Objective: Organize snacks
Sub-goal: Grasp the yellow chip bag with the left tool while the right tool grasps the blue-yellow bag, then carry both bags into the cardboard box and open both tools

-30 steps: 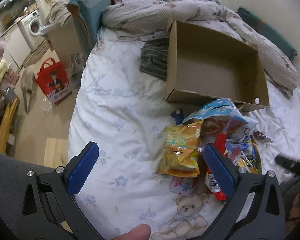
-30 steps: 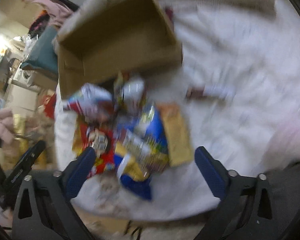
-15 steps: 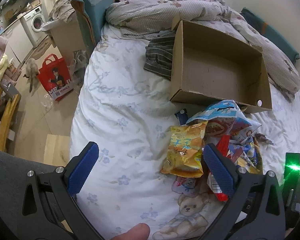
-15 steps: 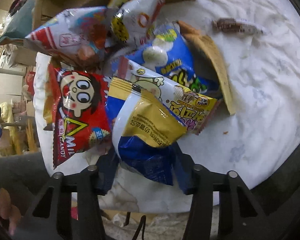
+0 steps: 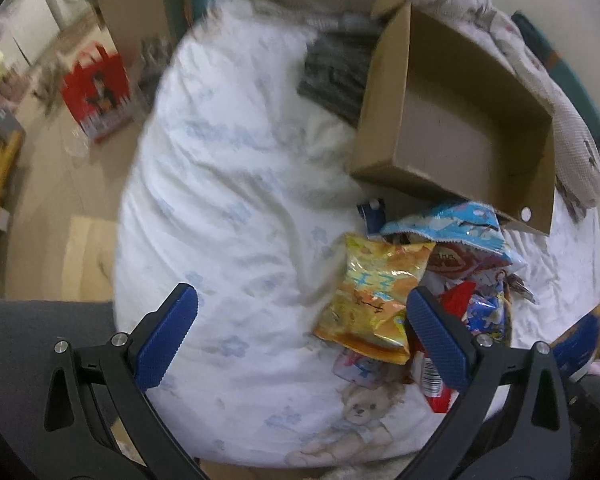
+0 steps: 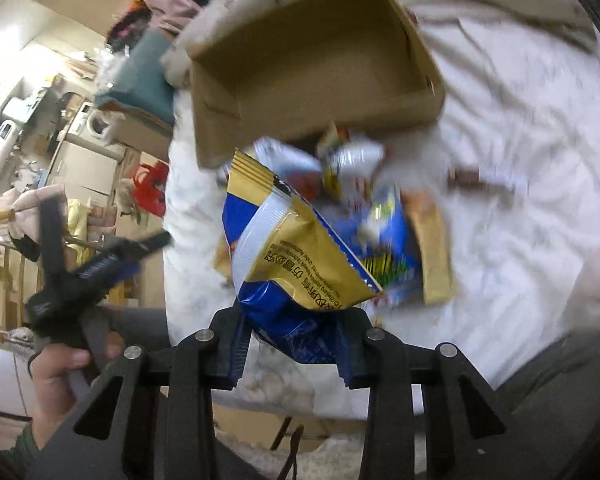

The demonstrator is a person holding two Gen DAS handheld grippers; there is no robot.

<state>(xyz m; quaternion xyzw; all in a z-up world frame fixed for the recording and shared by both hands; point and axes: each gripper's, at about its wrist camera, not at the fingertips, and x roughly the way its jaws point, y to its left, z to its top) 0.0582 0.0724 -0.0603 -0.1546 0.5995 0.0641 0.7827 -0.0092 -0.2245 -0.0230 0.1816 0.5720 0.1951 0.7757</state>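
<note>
A pile of snack bags lies on the bed in front of an open cardboard box; the box looks empty. An orange-yellow bag lies at the pile's near left. My left gripper is open and empty, held above the bed left of the pile. My right gripper is shut on a blue, white and gold snack bag, held lifted above the pile, with the box beyond. The left gripper also shows in the right wrist view.
A crumpled quilt and a striped grey cloth lie by the box. A red shopping bag stands on the floor left of the bed. A washing machine and furniture stand farther back.
My right gripper has lifted the blue and gold bag up off the pile; it closed on it within the last second. My left gripper has shifted a little, still open.
</note>
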